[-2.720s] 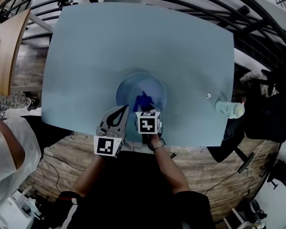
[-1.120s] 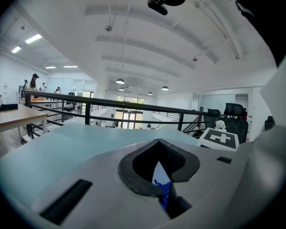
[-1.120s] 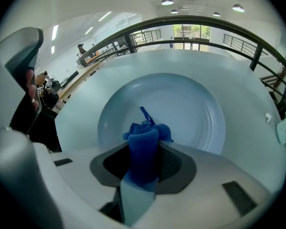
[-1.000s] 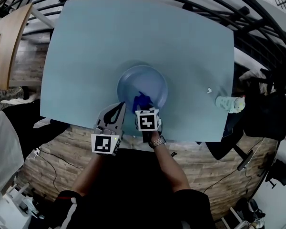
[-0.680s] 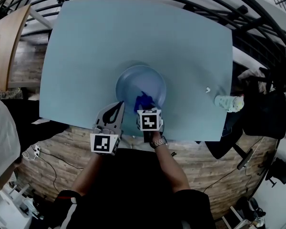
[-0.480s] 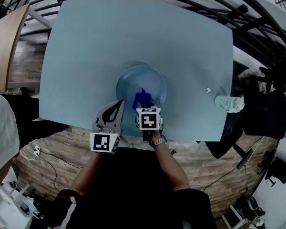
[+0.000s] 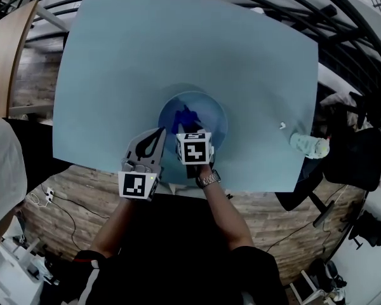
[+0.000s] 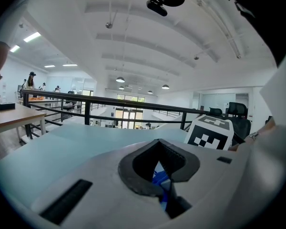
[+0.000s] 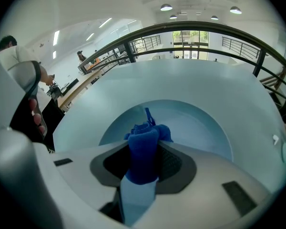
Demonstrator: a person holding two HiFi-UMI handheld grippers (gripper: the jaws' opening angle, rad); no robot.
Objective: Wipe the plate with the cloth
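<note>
Looking down in the head view: clamping the blue cloth in the right gripper and pushing it across the plate, low and centre in frame on the pale table. Having carried the cloth from the plate's near, lower part half a second ago up toward its upper-left part now (a forward stroke, by the look of it), so covering fresh surface rather than rubbing one spot. Keeping the left gripper parked at the plate's lower-left rim, much as in the earlier frames, probably steadying it. Turning to the left gripper view: showing the left gripper with jaws drawn together at the tips and only a sliver of blue peeking through the opening behind them; not possible to tell whether nipping the rim or merely resting beside it. Turning to the right gripper view: squeezing the cloth, a rolled blue wad, firmly between the jaws at lower centre, with the loose end poking out over the plate's near-left floor, and leaving the right and far parts of the plate bare beyond. Judging the wiping to be well under way but unfinished, the right side likely needing a pass yet.
</note>
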